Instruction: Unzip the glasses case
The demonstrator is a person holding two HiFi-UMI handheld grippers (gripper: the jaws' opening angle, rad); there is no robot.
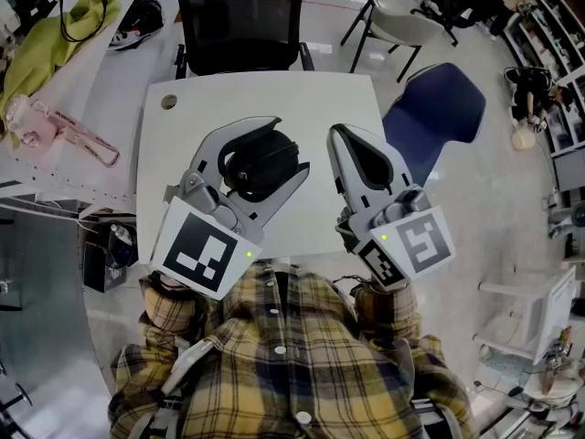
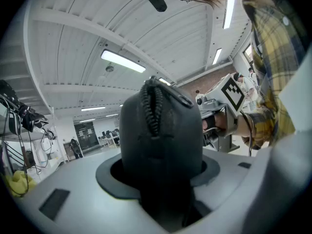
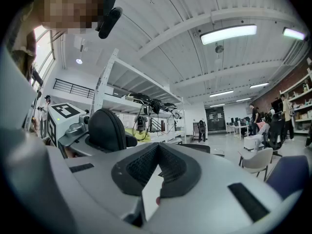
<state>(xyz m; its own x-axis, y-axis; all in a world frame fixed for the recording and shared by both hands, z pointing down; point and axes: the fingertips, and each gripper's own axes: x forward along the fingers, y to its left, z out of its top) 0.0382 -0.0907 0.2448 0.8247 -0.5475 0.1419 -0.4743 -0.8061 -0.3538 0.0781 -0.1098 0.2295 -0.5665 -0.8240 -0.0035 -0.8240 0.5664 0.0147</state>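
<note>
- The head view looks steeply down from above the person onto the white table. The left gripper and the right gripper are both near it.
- The left gripper view faces upward along its jaws to the ceiling, and the glasses case is very close and fills the middle.
- The right gripper view also faces upward.
- Each gripper view shows the other gripper at its side, and the head view shows both.

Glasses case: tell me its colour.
The glasses case is black, best seen in the left gripper view.

White table, black chair, pale floor.
</note>
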